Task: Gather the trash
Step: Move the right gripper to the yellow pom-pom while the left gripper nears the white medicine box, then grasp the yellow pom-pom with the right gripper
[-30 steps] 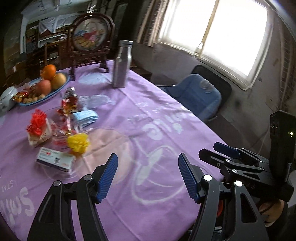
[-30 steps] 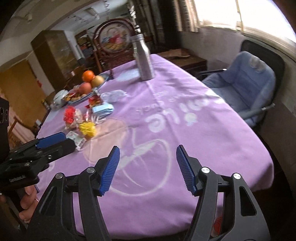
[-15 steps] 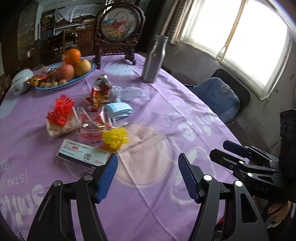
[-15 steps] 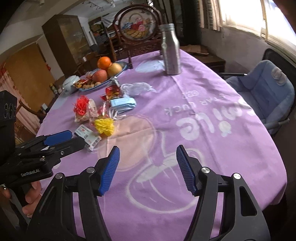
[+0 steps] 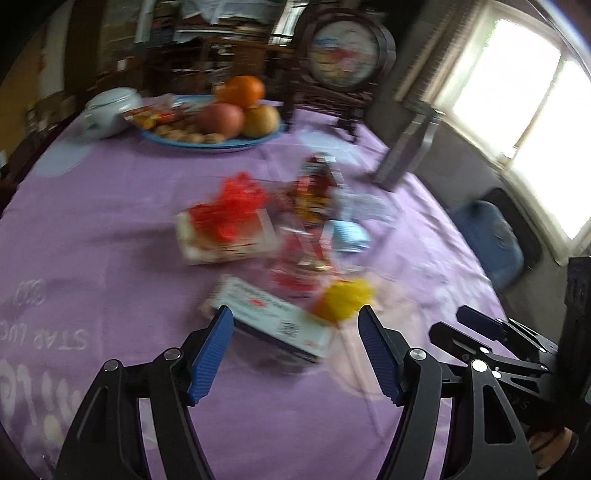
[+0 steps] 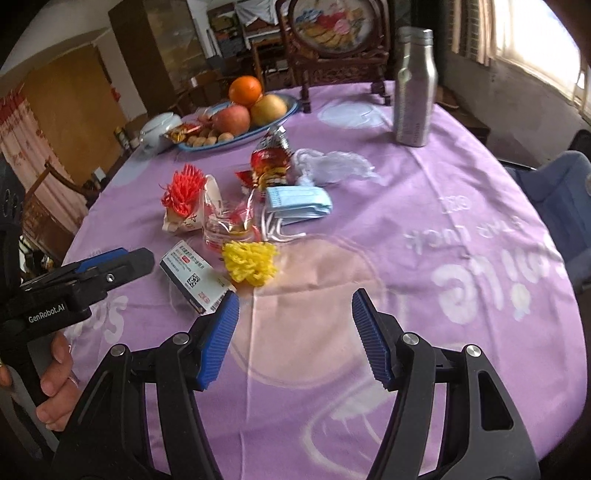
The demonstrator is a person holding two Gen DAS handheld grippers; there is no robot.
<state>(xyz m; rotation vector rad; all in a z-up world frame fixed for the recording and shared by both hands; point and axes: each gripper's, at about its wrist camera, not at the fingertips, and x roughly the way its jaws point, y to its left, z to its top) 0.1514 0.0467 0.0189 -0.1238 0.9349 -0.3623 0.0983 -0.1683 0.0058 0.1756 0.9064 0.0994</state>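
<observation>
A cluster of trash lies mid-table on the purple cloth: a white medicine box [image 6: 194, 277] [image 5: 273, 323], a yellow foam net [image 6: 251, 266] [image 5: 343, 297], a red foam net on a small box [image 6: 183, 192] [image 5: 229, 218], blue face masks [image 6: 297, 202], a red snack wrapper [image 6: 271, 160], clear plastic wrappers [image 6: 231, 227] and a white plastic bag [image 6: 332, 166]. My left gripper [image 5: 295, 350] is open and empty, just short of the medicine box; it also shows in the right wrist view [image 6: 110, 266]. My right gripper [image 6: 291, 332] is open and empty, short of the yellow net; it also shows in the left wrist view [image 5: 480, 326].
A blue fruit plate [image 6: 284, 114] with an orange and apples, a white lidded pot [image 6: 159, 129], a steel bottle [image 6: 413, 85] and a framed round picture on a stand [image 6: 332, 26] stand at the far side. A blue chair [image 6: 565, 192] sits right of the table.
Both grippers have moved forward and left toward the trash cluster, which now looks larger and nearer. The left view is motion-blurred. Both stay open.
</observation>
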